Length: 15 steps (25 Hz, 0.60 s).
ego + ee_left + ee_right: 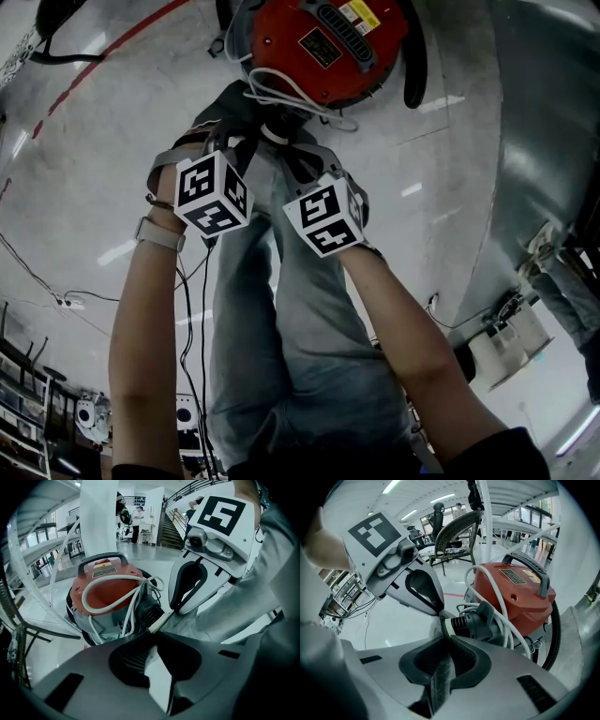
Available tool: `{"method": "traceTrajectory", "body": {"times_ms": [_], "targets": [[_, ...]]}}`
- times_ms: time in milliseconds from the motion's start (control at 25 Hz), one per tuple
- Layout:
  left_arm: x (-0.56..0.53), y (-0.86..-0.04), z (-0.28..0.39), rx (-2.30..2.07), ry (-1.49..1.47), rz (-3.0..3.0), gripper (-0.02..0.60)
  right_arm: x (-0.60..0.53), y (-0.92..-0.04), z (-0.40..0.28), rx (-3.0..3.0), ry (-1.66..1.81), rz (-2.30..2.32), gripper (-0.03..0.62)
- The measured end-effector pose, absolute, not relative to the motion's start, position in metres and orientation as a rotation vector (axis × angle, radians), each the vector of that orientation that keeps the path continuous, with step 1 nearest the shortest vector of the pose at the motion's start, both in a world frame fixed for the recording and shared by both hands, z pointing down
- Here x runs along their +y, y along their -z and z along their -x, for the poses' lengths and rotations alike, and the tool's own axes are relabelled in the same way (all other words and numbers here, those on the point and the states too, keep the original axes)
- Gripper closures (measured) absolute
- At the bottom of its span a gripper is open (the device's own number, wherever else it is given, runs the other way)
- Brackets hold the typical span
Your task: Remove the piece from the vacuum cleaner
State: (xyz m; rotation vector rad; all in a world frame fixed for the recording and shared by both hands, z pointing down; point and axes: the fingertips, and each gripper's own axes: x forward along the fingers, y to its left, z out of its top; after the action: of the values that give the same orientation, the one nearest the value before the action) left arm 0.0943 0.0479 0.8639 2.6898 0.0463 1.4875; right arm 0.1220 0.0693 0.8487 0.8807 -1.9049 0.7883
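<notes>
Now, left gripper [157, 629] and right gripper [445, 639] both clamp the pale collar [446, 626] — pull crooked and they likely slip, or the white cord [504, 625] drags the vacuum cleaner [520, 595].

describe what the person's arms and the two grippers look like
Both the left gripper and right gripper have pale grey, broad curved jaws with dark hollowed insets, and each carries a white cube printed with black square markers. The forearms are bare; the left wrist wears a light watch strap and a thin dark bracelet. Dark sleeves show at the upper arms.
</notes>
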Motion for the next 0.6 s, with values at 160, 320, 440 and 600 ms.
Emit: {"method": "traceTrajectory", "body": {"times_ms": [160,320,440,600], "targets": [[0.049,-0.863,-0.09,0.041,-1.485,-2.7,0.517,0.072,-0.847,-0.116,-1.906,-0.804,-0.886,0.528],[0.049,-0.863,-0.088,0.034,-1.495,-2.714,0.515,0.075,-0.849,-0.112,-1.908,-0.837,-0.906,0.525],[0.049,-0.864,-0.089,0.046,-1.516,-2.735,0.511,0.078,-0.851,-0.111,-1.904,-0.86,-0.917,0.525],[0.047,-0.866,-0.09,0.085,-1.552,-2.778,0.509,0.08,-0.852,-0.105,-1.909,-0.909,-0.93,0.53]]}}
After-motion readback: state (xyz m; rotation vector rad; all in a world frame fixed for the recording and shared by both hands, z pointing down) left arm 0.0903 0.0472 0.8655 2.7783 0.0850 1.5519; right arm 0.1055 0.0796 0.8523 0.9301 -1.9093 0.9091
